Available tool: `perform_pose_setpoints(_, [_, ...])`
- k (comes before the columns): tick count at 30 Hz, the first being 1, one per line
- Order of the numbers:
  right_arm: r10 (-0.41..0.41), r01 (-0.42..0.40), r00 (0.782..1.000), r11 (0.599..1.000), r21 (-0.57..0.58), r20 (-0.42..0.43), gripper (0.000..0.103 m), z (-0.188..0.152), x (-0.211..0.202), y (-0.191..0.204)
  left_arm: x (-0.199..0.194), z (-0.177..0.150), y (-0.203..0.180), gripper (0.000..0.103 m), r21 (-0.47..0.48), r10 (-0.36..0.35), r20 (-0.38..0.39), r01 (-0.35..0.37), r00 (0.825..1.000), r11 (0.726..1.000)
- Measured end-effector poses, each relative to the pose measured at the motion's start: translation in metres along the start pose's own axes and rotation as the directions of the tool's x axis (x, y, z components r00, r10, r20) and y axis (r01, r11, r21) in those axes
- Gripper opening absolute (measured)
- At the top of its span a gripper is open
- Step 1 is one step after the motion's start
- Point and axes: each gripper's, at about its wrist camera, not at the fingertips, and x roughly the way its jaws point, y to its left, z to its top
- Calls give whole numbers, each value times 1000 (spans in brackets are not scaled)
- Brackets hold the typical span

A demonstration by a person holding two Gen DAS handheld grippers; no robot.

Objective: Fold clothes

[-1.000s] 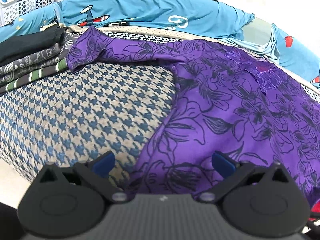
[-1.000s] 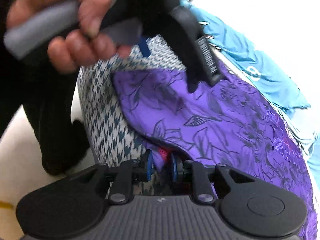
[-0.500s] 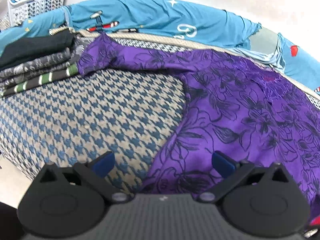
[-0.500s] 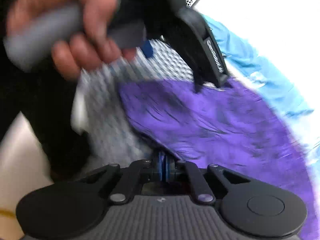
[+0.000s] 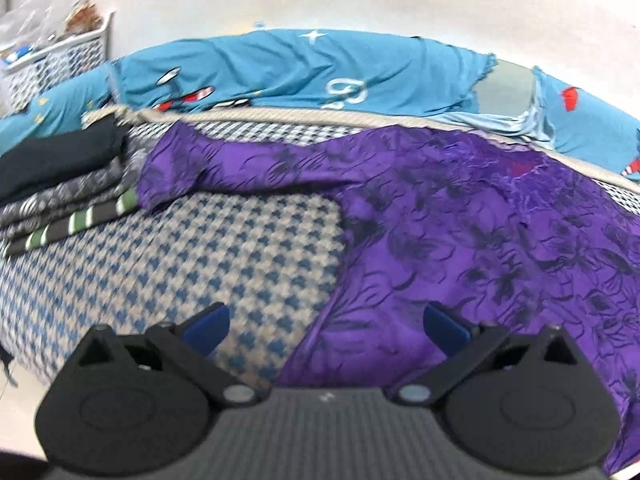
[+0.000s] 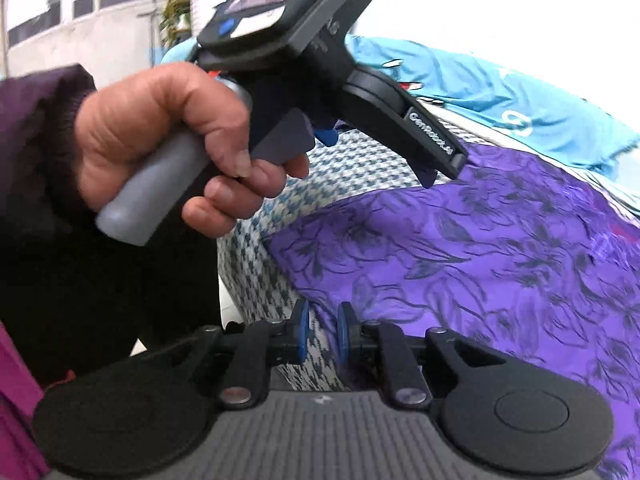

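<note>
A purple garment with dark flowers (image 5: 460, 220) lies spread on the houndstooth bed cover (image 5: 200, 260); one sleeve reaches left toward the folded stack. My left gripper (image 5: 326, 326) hangs wide open above the garment's left edge, holding nothing. In the right wrist view a hand (image 6: 160, 140) holds that left gripper (image 6: 378, 158) over the bed. My right gripper (image 6: 322, 332) is at the garment's (image 6: 480, 248) near hem. Its jaws are opening, with a narrow gap between the blue pads. The hem's edge shows in that gap, but the pads do not press on it.
A stack of folded clothes (image 5: 60, 184) sits at the bed's left end. A blue printed blanket (image 5: 300, 68) runs along the far side by the wall. A white basket (image 5: 52, 60) stands at the far left. The person's dark sleeve (image 6: 36, 128) is left of the bed corner.
The right gripper closed on the hem, then parted slightly, rising and rolling. The left gripper rose, still wide open. The garment stays on the bed.
</note>
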Motion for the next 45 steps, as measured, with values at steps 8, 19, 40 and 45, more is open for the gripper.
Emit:
perform_pose_setpoints(8, [-155,153,988,975,161,0,16,-16,-38,-36,15,14,-34,103,73,-57,-39,60,998,996])
perform_pose_setpoints(19, [-402,406,911,832,378,-93,18,-35,-65,-112,35,3,-46,103,28,-116,-127,120,985,992])
perform_pose_setpoints(40, [-495,553,823,579,599,-280,29,-80,-74,-293,45,-4,-52,103,63,-117,-131,126,985,990])
perform_pose_setpoints(45, [-478,541,833,597,592,-279,22,-83,-62,-298,48,-6,-51,103,68,-114,-137,124,984,990])
